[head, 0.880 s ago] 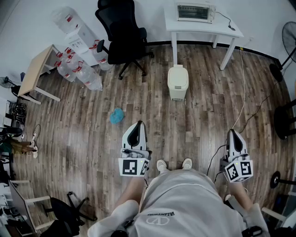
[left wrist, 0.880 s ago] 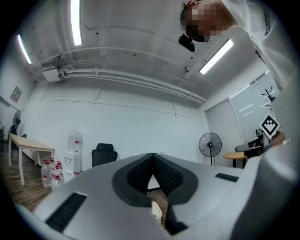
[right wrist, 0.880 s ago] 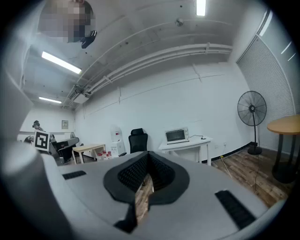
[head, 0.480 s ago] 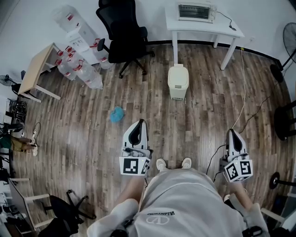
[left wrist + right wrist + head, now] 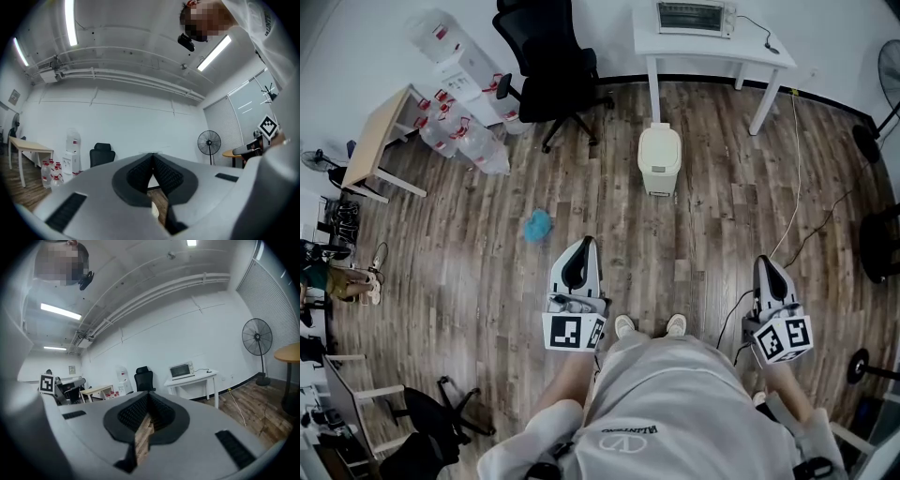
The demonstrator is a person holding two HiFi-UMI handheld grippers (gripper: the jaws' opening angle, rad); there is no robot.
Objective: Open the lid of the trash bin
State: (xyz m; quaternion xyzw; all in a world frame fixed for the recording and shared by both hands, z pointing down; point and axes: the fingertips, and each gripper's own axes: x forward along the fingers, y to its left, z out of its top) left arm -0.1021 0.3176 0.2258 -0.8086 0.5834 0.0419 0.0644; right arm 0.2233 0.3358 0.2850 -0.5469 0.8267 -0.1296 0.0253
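In the left gripper view the trash bin point(image 5: 154, 209) is 1 cream sliver — the left gripper point(image 5: 152, 159) hides the rest; the head view's edge cuts the fan point(image 5: 891, 66).

Bare brown wood-plank floor point(image 5: 675, 234) lies open up to the cream plastic trash bin point(image 5: 659, 159); a white table point(image 5: 703, 49) stands close behind it, a black office chair point(image 5: 548, 66) at its left, a thin white cable point(image 5: 794, 187) along its right
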